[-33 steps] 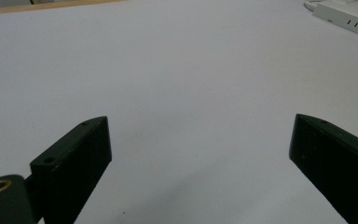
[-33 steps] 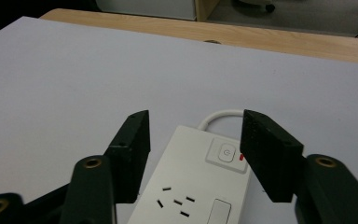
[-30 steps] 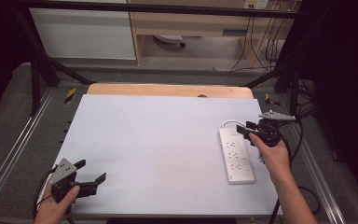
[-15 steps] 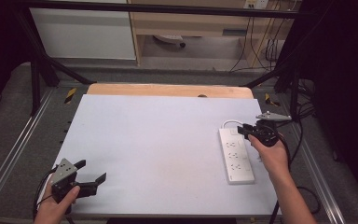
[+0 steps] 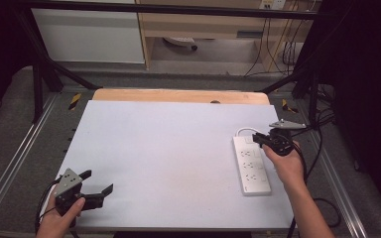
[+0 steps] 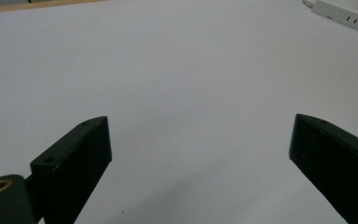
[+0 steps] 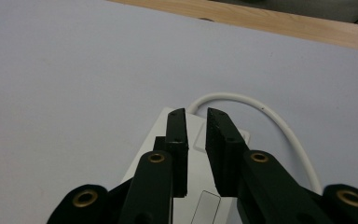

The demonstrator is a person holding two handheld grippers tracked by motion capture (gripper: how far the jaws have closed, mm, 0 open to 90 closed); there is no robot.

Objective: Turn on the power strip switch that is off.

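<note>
Table (image 5: 168, 148): a wide pale sheet is covering most of it, with a strip of bare wood (image 5: 178, 95) showing along the far edge; the surface is looking plain and flat from where I am standing.

Power strip (image 5: 251, 165): a white bar with several sockets is lying flat on the right side of the table, running from near to far, close to the right edge.

Cord (image 7: 270, 116): a white lead is curling out of the strip's far end and bending round toward the right.

Right gripper (image 5: 259, 139): the person's right hand (image 5: 287, 163) is holding it over the far end of the power strip; its jaws are standing nearly together, with only a slim gap between them and nothing caught in it.

Left gripper (image 5: 99, 187): the left hand (image 5: 62, 215) is holding it at the near left corner of the table, well apart from the strip; its jaws are spread wide and holding nothing, pointing across bare sheet.
</note>
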